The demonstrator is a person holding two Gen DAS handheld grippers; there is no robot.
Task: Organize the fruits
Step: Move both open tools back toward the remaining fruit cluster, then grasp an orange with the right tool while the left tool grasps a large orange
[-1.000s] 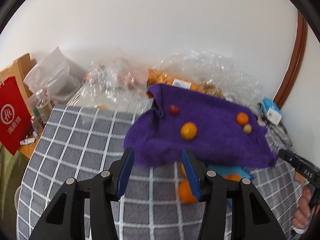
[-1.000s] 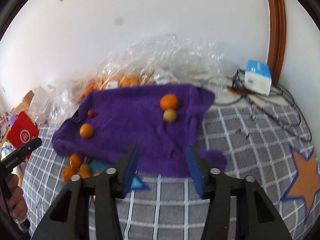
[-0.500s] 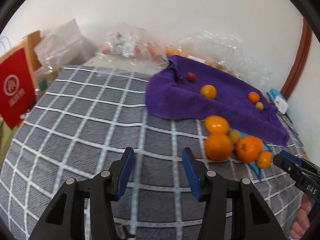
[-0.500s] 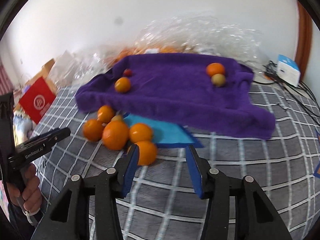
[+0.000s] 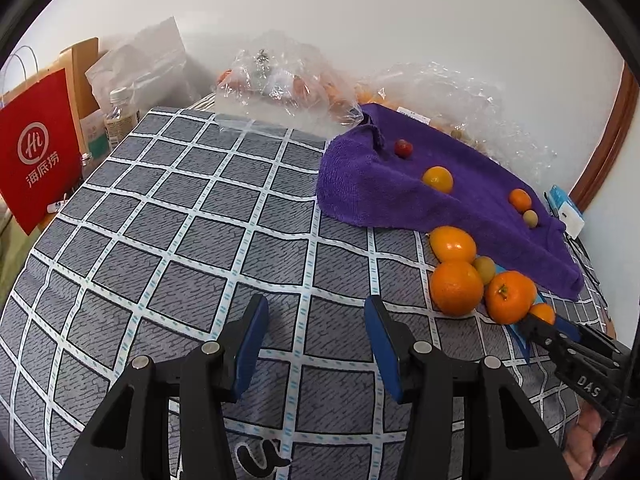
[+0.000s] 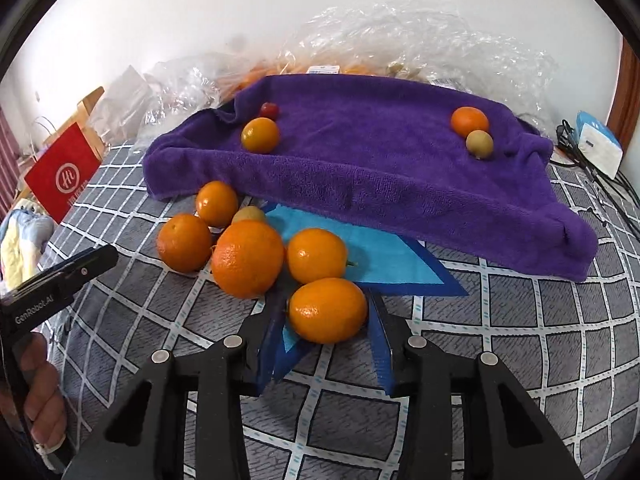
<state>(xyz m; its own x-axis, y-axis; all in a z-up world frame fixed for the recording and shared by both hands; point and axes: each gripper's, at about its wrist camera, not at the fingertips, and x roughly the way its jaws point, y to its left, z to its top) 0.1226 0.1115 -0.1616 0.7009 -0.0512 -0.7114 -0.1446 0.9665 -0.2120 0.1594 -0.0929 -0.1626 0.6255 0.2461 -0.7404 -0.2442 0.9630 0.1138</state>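
Note:
A cluster of oranges lies on the checked cloth in front of a purple towel (image 6: 400,168). The nearest small orange (image 6: 327,311) sits between the open fingers of my right gripper (image 6: 326,312), which do not touch it. A big orange (image 6: 247,258) and others lie just behind. The towel carries a small orange (image 6: 260,135), a cherry tomato (image 6: 269,110), another orange (image 6: 469,121) and a yellowish fruit (image 6: 479,143). My left gripper (image 5: 316,314) is open and empty over bare cloth, left of the cluster (image 5: 456,288).
Clear plastic bags (image 5: 288,76) of fruit lie behind the towel by the wall. A red paper bag (image 5: 36,148) and bottles (image 5: 120,116) stand at the left. A white-blue box (image 6: 598,146) and cables lie at the right. A blue star patch (image 6: 360,256) lies under the oranges.
Both grippers pulled back and lowered toward the table. The right gripper now has its open fingers around the nearest small orange. The left gripper moved left of the cluster.

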